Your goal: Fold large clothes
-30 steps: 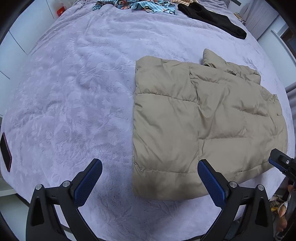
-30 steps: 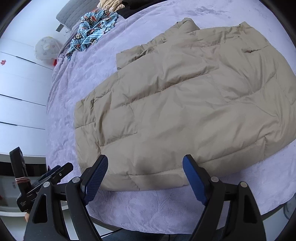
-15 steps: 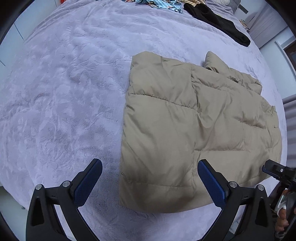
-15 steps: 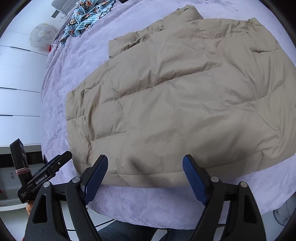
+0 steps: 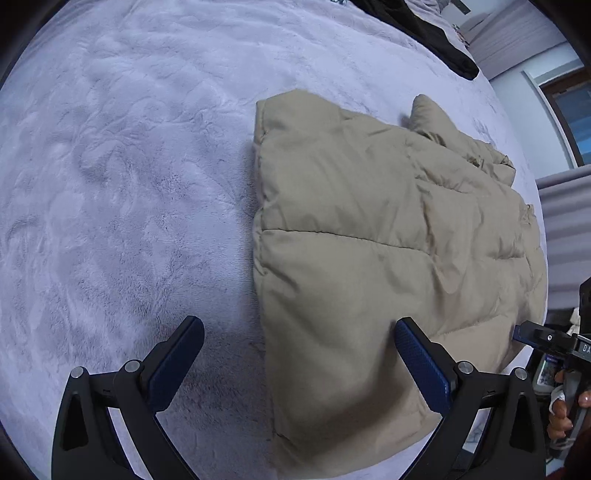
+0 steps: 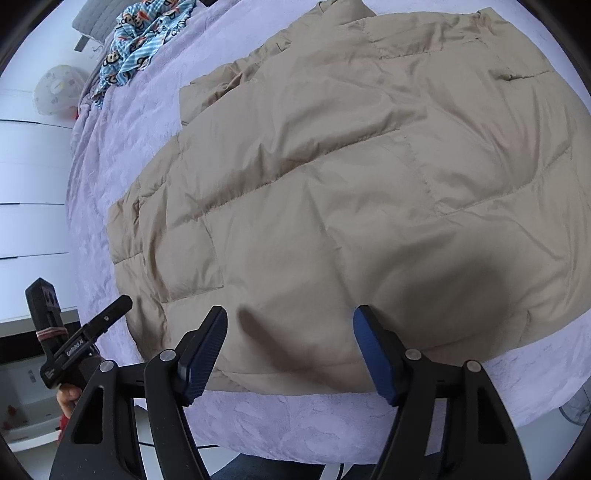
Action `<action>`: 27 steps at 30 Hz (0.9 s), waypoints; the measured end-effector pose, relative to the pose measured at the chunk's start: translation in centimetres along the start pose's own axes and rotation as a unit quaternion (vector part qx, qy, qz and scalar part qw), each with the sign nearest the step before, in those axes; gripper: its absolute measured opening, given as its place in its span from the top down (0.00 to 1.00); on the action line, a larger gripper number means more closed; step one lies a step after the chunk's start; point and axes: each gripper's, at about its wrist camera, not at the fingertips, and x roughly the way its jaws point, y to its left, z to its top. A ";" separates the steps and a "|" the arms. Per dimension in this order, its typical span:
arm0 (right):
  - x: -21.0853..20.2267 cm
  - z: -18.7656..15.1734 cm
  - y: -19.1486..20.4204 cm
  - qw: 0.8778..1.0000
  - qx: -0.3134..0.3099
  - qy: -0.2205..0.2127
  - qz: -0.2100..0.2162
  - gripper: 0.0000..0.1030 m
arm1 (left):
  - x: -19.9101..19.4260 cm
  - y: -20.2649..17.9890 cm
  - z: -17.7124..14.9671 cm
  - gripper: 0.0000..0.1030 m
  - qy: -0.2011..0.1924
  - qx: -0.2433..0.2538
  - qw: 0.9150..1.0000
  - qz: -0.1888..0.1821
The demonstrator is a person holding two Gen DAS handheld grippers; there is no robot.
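Observation:
A beige quilted puffer jacket (image 5: 388,236) lies flat on the lilac plush bedspread (image 5: 122,177), near the bed's front edge. It fills most of the right wrist view (image 6: 351,192). My left gripper (image 5: 299,350) is open and empty, low over the jacket's near left corner, its right finger over the fabric. My right gripper (image 6: 291,339) is open and empty, low over the jacket's near hem. Each gripper shows at the edge of the other's view: the right one (image 5: 543,339) and the left one (image 6: 88,332).
A black garment (image 5: 424,29) lies at the far end of the bed. A blue cartoon-print cloth (image 6: 147,33) lies near a grey pillow (image 6: 92,22). White cabinets (image 6: 29,206) stand to the left. The bed's front edge (image 6: 332,424) runs just under my right gripper.
Both grippers have moved forward and down towards the jacket's near edge. The jacket looks larger in both views. Both stay open.

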 end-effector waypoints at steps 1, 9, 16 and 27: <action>0.1 0.0 0.1 1.000 -0.001 0.001 -0.002 0.28 | 0.6 0.5 0.3 0.00 0.011 -0.003 1.000 -0.013; 0.8 0.4 0.2 1.000 -0.002 0.009 -0.012 0.28 | 5.0 -1.5 1.8 0.00 0.072 0.030 0.981 -0.177; 0.1 0.9 0.3 1.000 -0.017 0.009 -0.011 0.28 | 7.7 -4.5 2.6 0.29 0.104 0.068 0.977 -0.174; -2.3 4.1 -2.6 0.996 -0.048 -0.062 -0.033 0.71 | -0.7 -8.2 1.2 0.72 0.056 0.070 0.974 -0.208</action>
